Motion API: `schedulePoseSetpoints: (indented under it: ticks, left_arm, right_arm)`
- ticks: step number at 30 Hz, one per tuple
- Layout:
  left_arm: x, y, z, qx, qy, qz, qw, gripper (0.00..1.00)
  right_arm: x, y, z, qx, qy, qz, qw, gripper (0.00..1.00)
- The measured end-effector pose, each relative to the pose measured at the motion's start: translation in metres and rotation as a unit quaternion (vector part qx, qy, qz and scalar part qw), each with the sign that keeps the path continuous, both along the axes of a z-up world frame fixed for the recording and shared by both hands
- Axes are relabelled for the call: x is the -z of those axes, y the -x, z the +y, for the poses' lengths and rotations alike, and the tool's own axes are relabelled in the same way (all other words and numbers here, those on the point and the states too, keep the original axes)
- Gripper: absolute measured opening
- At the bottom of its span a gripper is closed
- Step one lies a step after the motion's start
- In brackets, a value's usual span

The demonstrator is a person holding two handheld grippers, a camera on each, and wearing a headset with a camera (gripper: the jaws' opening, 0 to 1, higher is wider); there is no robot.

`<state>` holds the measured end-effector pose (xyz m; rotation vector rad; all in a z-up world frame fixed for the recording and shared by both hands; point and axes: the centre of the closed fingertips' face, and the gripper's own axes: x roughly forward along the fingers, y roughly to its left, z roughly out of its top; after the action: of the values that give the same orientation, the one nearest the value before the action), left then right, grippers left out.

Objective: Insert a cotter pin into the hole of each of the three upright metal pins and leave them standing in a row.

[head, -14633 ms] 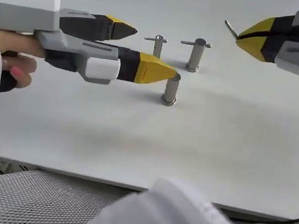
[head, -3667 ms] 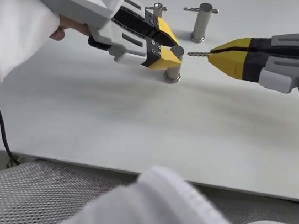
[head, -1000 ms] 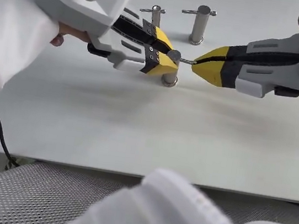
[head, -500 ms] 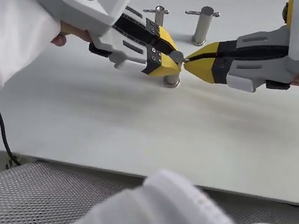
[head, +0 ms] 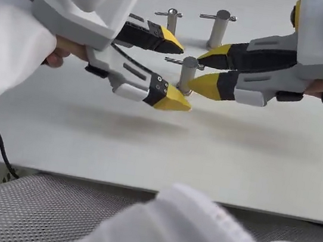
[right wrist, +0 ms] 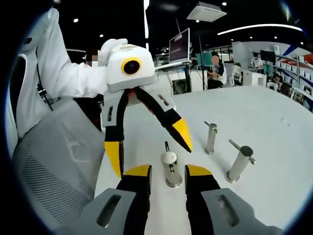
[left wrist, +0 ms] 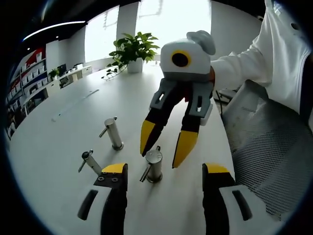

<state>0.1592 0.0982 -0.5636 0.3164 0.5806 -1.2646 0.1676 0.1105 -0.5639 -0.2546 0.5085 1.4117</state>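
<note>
- The left gripper [left wrist: 165,170] is standing released, its yellow-tipped jaws spread wide. In the left gripper view they are rising at the bottom of the frame on either side of the nearest metal pin [left wrist: 154,166], with clear gaps to it.
- The right gripper [right wrist: 167,171] is also standing released. In its own view its jaws are flanking the same pin at bottom centre with a narrower gap, and neither jaw is gripping it.
- In the head view the two grippers are facing each other, tips toward the pin in the upper middle of the frame, the left entering from the left edge and the right from the right edge.
- A cotter pin [head: 179,62] is sitting through the nearest pin just under its head, sticking out on both sides.
- The pin is standing upright on the white table [head: 252,158].
- Two more metal pins are standing upright higher in the head view, the thinner one [head: 173,20] to the left and the thicker one [head: 218,28] to the right, each carrying a cotter pin through its top.
- The nearest pin is sitting lower in the frame, between those two.
- A white sleeve [head: 3,50] is covering the arm at the left edge.
</note>
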Motion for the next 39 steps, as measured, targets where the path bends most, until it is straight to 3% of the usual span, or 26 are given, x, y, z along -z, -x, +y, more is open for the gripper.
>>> schedulePoseSetpoints:
  ticks: [2, 4, 9, 11, 20, 25, 27, 30, 33, 35, 39]
  left_arm:
    - [-0.003, 0.003, -0.001, -0.007, 0.016, 0.005, 0.9998, 0.73]
    - [-0.007, 0.007, -0.002, -0.023, 0.041, 0.023, 0.9986, 0.79]
    - [-0.012, 0.008, 0.003, -0.055, 0.066, 0.025, 0.996, 0.98]
    - [-0.012, 0.005, 0.008, -0.074, 0.067, 0.014, 0.9949, 0.99]
    - [0.003, 0.011, 0.022, -0.104, 0.062, 0.032, 0.9921, 0.99]
    - [0.008, 0.011, 0.028, -0.104, 0.061, 0.037, 0.992, 0.99]
    - [0.008, 0.012, 0.028, -0.104, 0.061, 0.036, 0.992, 0.99]
    - [0.01, 0.008, 0.034, -0.107, 0.063, 0.037, 0.9915, 0.99]
    - [0.013, 0.003, 0.04, -0.111, 0.061, 0.032, 0.9914, 0.99]
    - [0.013, 0.002, 0.042, -0.111, 0.065, 0.034, 0.9911, 0.99]
    - [0.012, 0.001, 0.044, -0.111, 0.068, 0.035, 0.9909, 0.99]
  right_arm:
    - [0.0, 0.0, 0.004, -0.001, 0.0, 0.002, 1.0, 0.25]
    - [0.001, 0.0, 0.007, -0.004, 0.001, 0.003, 1.0, 0.26]
    - [0.005, 0.001, 0.011, -0.01, 0.006, 0.011, 0.9999, 0.28]
    - [0.006, 0.001, 0.012, -0.011, 0.008, 0.012, 0.9998, 0.28]
    - [0.013, -0.002, 0.014, -0.014, 0.018, 0.013, 0.9997, 0.26]
    - [0.016, -0.001, 0.017, -0.012, 0.024, 0.017, 0.9995, 0.16]
    - [0.016, -0.005, 0.016, -0.011, 0.027, 0.005, 0.9996, 0.11]
    - [0.017, -0.004, 0.016, -0.013, 0.027, 0.005, 0.9995, 0.11]
    - [0.016, -0.006, 0.015, -0.019, 0.03, -0.024, 0.9991, 0.09]
    - [0.014, -0.006, 0.014, -0.018, 0.029, -0.023, 0.9992, 0.09]
    - [0.015, -0.007, 0.009, -0.025, 0.034, -0.046, 0.998, 0.08]
